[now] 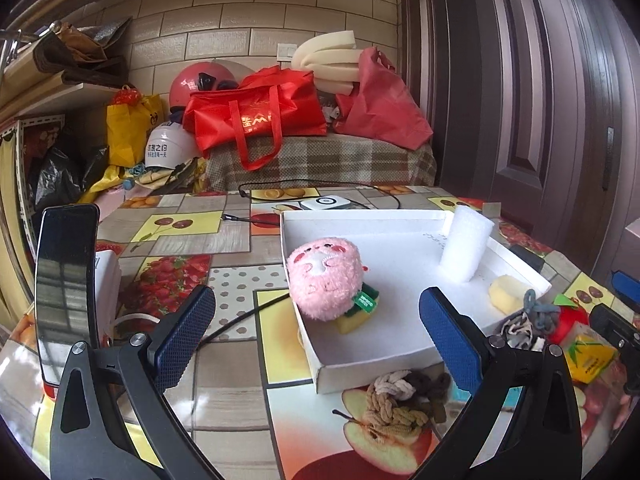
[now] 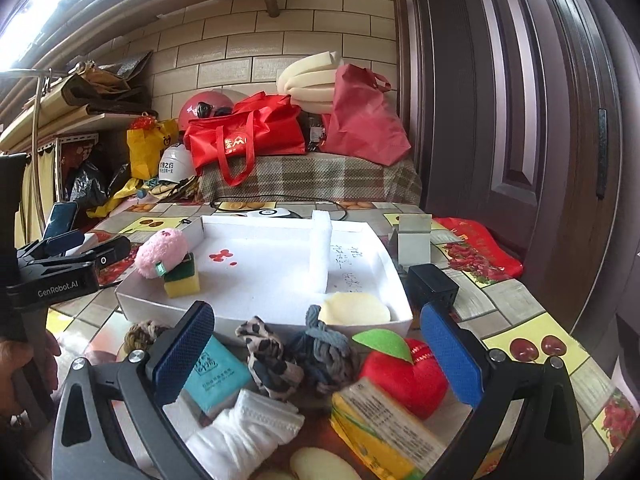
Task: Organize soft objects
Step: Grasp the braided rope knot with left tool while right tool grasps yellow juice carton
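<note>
A shallow white box (image 1: pixel 360 376) (image 2: pixel 180 312) lies on the fruit-print table. In it are a pink plush (image 1: pixel 324 280) (image 2: pixel 162 254) leaning on a yellow-green sponge (image 1: pixel 356 316), a white foam block (image 1: pixel 466 244) and a pale yellow round sponge (image 2: pixel 354 308). My left gripper (image 1: pixel 316 294) is open, just in front of the box and facing the plush. A braided rope knot (image 1: pixel 400 400) lies below it. My right gripper (image 2: pixel 317 309) is open and empty above a leopard cloth (image 2: pixel 268 356), a grey-blue knot (image 2: pixel 326 354), a red plush apple (image 2: pixel 404 376), a teal pack (image 2: pixel 216 376), a white cloth (image 2: pixel 248 432) and a yellow pack (image 2: pixel 384 428).
A phone (image 1: pixel 66 288) stands upright at the table's left, with a black cable (image 1: pixel 240 320) running past the box. A black charger (image 2: pixel 432 286) and a small white box (image 2: pixel 414 240) sit right of the box. Behind the table is a bench with red bags (image 1: pixel 256 116).
</note>
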The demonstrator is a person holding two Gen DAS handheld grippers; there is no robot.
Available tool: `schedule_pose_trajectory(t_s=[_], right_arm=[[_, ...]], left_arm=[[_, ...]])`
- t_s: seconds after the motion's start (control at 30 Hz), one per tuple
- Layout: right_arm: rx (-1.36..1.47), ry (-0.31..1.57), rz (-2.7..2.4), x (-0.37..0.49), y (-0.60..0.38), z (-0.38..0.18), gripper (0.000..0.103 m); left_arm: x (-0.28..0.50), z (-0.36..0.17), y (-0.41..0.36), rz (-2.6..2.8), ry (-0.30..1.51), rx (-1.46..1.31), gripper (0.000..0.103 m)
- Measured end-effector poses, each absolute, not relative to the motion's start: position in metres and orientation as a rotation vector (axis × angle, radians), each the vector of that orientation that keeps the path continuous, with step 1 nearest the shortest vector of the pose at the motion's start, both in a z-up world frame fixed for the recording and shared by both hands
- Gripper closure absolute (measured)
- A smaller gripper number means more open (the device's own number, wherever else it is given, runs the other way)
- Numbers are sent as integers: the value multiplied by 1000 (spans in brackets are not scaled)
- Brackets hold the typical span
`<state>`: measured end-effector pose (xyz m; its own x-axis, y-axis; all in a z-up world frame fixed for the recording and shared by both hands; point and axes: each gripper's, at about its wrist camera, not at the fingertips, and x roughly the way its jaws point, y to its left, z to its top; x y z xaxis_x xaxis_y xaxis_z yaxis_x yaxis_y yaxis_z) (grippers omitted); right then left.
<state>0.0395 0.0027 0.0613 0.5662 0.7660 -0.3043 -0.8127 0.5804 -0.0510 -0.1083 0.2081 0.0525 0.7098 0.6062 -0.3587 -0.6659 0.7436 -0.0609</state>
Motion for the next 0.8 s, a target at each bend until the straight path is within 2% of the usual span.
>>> schedule_pose_trajectory(t_s=[0.17,0.27,0.53,0.6,0.63,0.7,0.8], right_arm=[[-127,359,875,69,-29,62,0],[-183,444,867,82,-36,56,0],[-282,396,975,62,-45,58,1],[-304,441,996,66,-38,54,10],[-317,469,1005,69,-34,51,18],[-352,537,1024,74,-24,45,31],[-390,595,1038,76,-15,37,38]], left_arm=[[-110,47,203,593,425,-207,0],[-111,40,201,541,496,-233,0],[-98,24,187,458,659,-215,0],[-90,19,183,455,705,-189,0],[-85,16,182,452,734,-178,0],[-78,11,182,449,778,-163,7],[-72,4,184,442,831,-165,11]])
